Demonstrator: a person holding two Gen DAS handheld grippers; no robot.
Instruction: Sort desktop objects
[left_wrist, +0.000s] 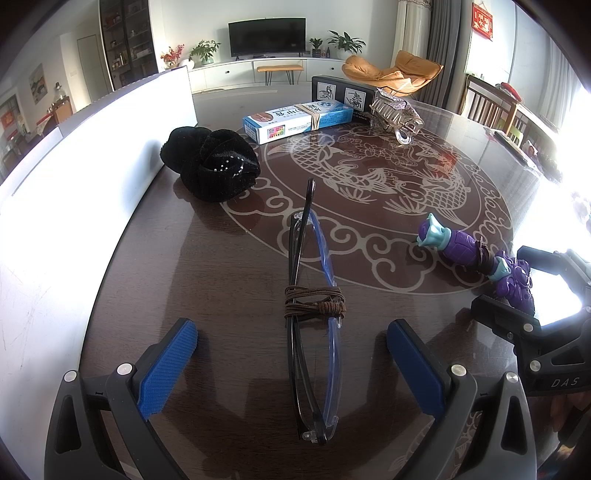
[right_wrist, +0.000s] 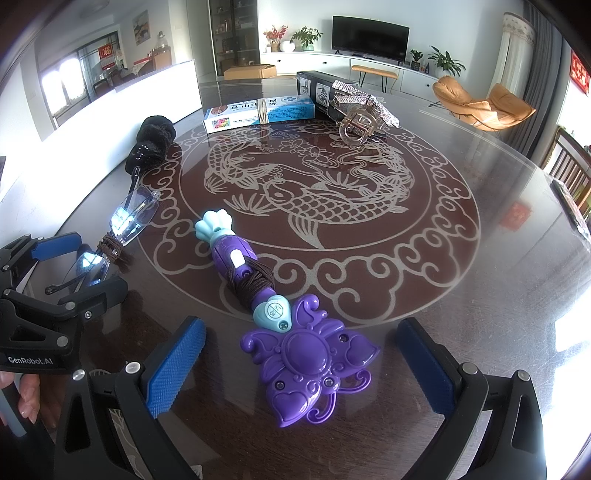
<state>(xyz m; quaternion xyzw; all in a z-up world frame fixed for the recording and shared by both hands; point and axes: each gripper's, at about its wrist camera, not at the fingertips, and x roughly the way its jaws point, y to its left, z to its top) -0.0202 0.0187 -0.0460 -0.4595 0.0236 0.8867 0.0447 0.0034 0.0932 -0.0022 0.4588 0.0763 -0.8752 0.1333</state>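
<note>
Now left tool (left_wrist: 291, 363) straddling glasses (left_wrist: 314, 317), splayed

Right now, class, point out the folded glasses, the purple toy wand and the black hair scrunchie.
folded glasses (left_wrist: 313, 314), left wrist view, on the brown cord around the frame.
purple toy wand (right_wrist: 306, 356), right wrist view, on its round centre.
black hair scrunchie (left_wrist: 210, 166), left wrist view, on the velvet middle.

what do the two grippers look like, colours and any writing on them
Both are black plastic frames with silver screws and ribbed blue finger pads. The left gripper reads "GenRobot.AI" in white; the right gripper reads "DAS". A bare hand with pale nails grips the left one.
</note>
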